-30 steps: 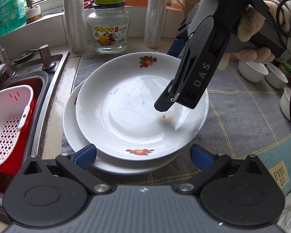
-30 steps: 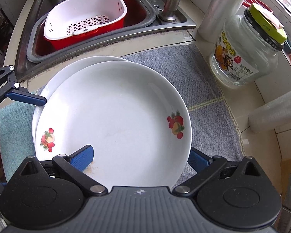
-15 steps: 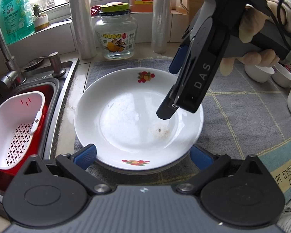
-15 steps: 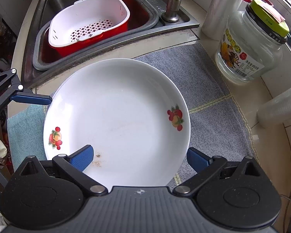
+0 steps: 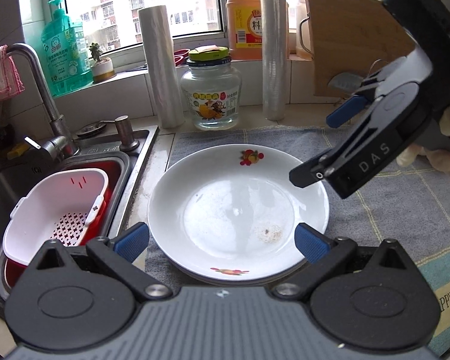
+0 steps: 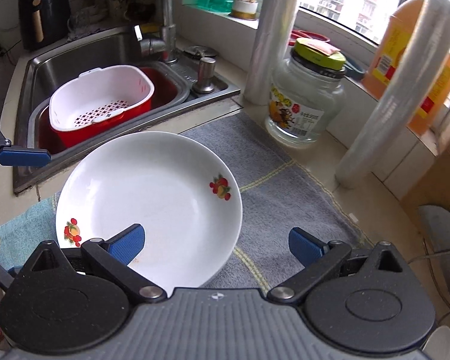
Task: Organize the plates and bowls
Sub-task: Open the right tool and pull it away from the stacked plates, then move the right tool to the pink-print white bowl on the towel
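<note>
**On the grey cloth: stacked plates between spread claws**

Between the spread blue pads of the left gripper (image 5: pixel 222 241), nearest the lens: a white plate (image 5: pixel 237 207) with fruit prints at 12 and 6 o'clock, sitting on a second plate whose rim peeks out beneath at 6 o'clock. Not touched by either pad. Small brownish smear inside the plate at 4 o'clock. Stack resting on a grey checked cloth (image 5: pixel 405 210).

At 2 o'clock from the plate, raised above the rim: right gripper (image 5: pixel 330 147), jaws apart, holding nothing. From the right wrist view, plate (image 6: pixel 153 198) partly under the left pad only, offset toward 10 o'clock.

Further, at 9 o'clock: sink (image 5: pixel 111 153) holding a red basin (image 5: pixel 117 171) with a white perforated strainer basket (image 5: pixel 54 207) nested inside, nothing visible in it.

Farthest, at 12 o'clock: glass jar (image 5: pixel 210 96), green lid, apparently without contents.
</note>
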The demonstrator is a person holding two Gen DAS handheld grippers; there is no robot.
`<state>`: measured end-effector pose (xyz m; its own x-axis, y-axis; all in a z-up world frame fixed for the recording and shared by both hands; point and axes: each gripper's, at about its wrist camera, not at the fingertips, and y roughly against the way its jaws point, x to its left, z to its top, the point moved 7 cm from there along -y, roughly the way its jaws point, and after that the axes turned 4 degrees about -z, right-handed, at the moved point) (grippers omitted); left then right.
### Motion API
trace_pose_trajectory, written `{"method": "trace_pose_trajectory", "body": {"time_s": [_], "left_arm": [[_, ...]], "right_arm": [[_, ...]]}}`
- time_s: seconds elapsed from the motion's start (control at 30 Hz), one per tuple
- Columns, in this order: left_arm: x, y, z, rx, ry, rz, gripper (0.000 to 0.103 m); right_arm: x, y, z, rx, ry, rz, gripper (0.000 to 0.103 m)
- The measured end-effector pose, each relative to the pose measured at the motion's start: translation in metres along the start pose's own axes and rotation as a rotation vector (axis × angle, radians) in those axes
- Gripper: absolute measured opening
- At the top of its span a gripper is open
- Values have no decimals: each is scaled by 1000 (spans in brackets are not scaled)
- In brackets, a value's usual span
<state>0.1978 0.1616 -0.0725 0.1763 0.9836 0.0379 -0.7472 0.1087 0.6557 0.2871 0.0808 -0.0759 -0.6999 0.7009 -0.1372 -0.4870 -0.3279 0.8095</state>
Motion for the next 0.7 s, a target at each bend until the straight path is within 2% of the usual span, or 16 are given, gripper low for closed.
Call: {"method": "trace_pose_trajectory", "body": {"time_s": [0.17,0.43,0.6,0.7], "left_arm": [[-19,-5,9,-15,-29,-74,102],[-80,-22,26,-31,-137,-282,102],[-133,-30,34,-50,-212,-418,102],[-168,-35,34,-33,-246,-481,102]], "right_arm": [[-24,32,-37,-36,-175,-100,103],[-72,92,-115,-30,-359,-383,103],[-103,128,-161,-18,-469,-480,103],[-122,146,-188,-23,-529,-513,103]]}}
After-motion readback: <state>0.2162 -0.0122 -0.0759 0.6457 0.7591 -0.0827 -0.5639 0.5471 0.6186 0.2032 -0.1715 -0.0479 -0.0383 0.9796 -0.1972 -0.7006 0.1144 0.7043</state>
